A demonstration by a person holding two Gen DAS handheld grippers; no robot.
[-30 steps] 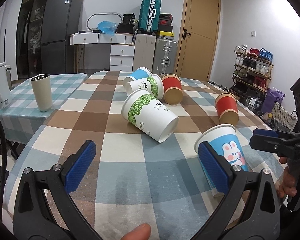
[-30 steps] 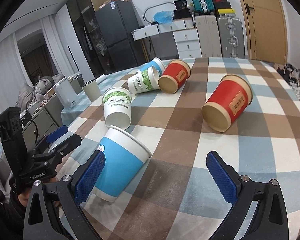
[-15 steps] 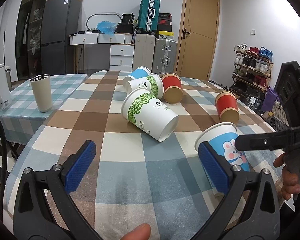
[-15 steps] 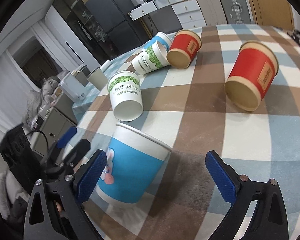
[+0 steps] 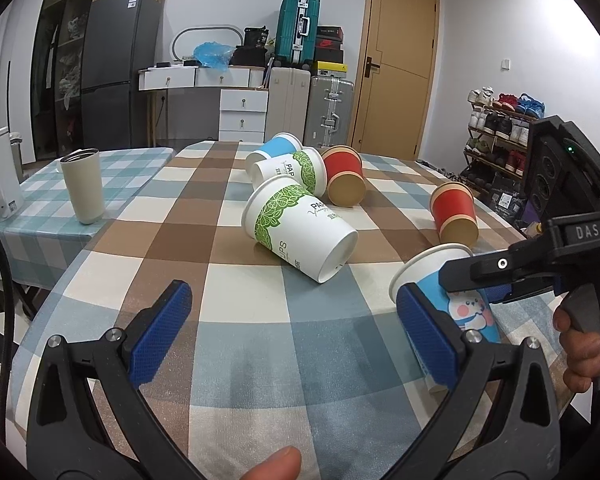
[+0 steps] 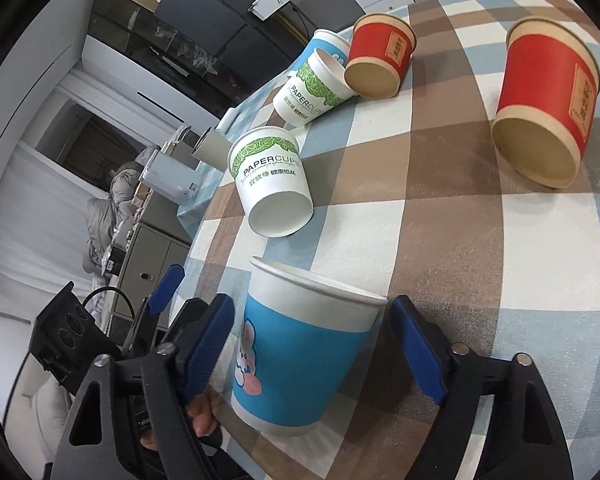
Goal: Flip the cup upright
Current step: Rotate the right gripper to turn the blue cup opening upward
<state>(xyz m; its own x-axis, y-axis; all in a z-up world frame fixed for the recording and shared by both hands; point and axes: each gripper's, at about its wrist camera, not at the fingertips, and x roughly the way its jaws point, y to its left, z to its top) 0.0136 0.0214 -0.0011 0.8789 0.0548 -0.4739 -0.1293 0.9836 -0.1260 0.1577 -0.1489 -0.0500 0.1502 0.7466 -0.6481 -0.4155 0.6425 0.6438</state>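
A blue paper cup with a rabbit print [image 6: 300,352] lies on its side near the table's front edge, also seen in the left wrist view [image 5: 464,304]. My right gripper [image 6: 312,352] is open with its blue pads on either side of this cup, a small gap showing on each side. It shows in the left wrist view [image 5: 496,284] above the cup. My left gripper [image 5: 296,336] is open and empty over the tablecloth, left of the cup.
On the checked tablecloth [image 5: 240,320] lie a green-leaf white cup [image 5: 300,232], a second one [image 5: 292,170], a blue cup [image 5: 274,148] and two red cups [image 5: 454,212] [image 5: 344,176]. A beige tumbler [image 5: 82,186] stands on the side table at left.
My right gripper has tilted and moved in around the blue rabbit cup, with its jaws narrowed toward it. My left gripper has stayed still.
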